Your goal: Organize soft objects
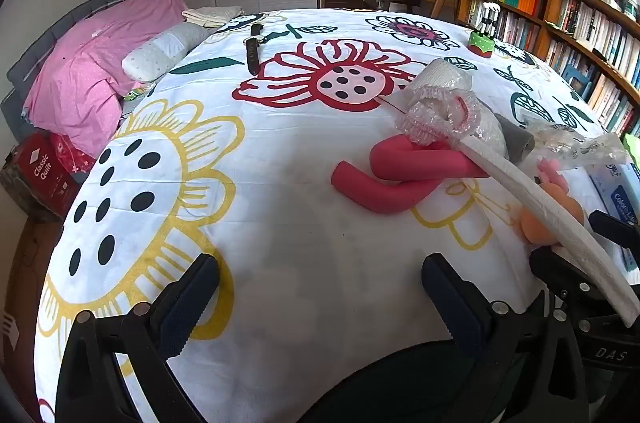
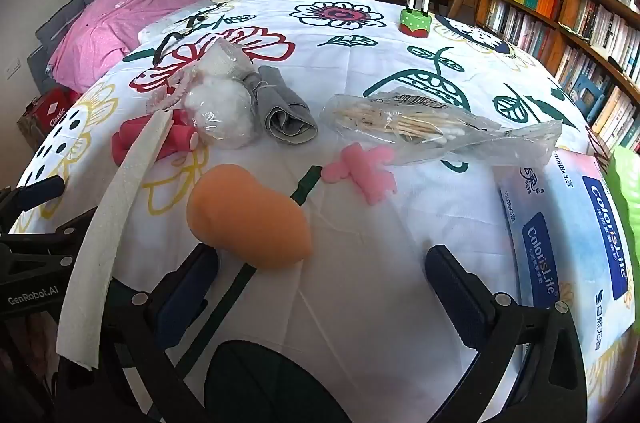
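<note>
Blue-padded left gripper [image 1: 320, 299] and right gripper [image 2: 322, 293] gape wide, holding nothing.

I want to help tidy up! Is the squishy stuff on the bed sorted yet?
Not yet. Nothing looks sorted: the orange sponge, pink sponge, grey cloth, red foam tube and white foam strip lie jumbled together. Both tongs, left and right, are open and empty. All the sorting is left.
</note>
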A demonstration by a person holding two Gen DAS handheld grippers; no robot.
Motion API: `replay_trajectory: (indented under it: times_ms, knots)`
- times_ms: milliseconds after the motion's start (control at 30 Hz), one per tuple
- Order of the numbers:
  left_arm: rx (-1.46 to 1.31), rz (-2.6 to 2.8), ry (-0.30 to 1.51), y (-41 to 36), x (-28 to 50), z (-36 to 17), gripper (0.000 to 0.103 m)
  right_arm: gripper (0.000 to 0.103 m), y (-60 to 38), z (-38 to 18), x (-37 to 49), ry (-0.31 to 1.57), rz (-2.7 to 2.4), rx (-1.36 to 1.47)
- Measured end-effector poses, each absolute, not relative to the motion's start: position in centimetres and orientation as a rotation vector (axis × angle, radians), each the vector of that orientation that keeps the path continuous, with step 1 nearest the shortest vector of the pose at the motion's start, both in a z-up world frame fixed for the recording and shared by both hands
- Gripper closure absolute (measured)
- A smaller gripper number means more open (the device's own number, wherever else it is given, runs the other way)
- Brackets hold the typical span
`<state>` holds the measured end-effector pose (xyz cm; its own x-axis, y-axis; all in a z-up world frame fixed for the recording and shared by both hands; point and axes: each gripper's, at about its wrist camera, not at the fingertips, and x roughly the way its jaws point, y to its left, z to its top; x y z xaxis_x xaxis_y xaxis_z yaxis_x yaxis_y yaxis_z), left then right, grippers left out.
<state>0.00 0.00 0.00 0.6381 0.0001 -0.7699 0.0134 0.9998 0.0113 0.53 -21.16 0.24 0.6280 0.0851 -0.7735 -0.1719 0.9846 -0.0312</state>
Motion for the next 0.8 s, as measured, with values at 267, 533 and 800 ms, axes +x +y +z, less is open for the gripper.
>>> replay_trajectory:
  times_ms: [267,533,800]
  knots:
    - [0.008,-0.006,0.880,0.08,-0.01,0.02,0.000,0.000,-21.17,0.25,0.55,0.880,0.149,-0.103]
    - [0.011,-0.006,0.879,0.06,-0.05,0.00,0.000,0.000,-21.14,0.25,0.55,0.880,0.149,-0.103]
    - [0.012,-0.005,0.878,0.02,-0.05,0.00,0.000,0.000,-21.16,0.24,0.53,0.879,0.148,-0.103]
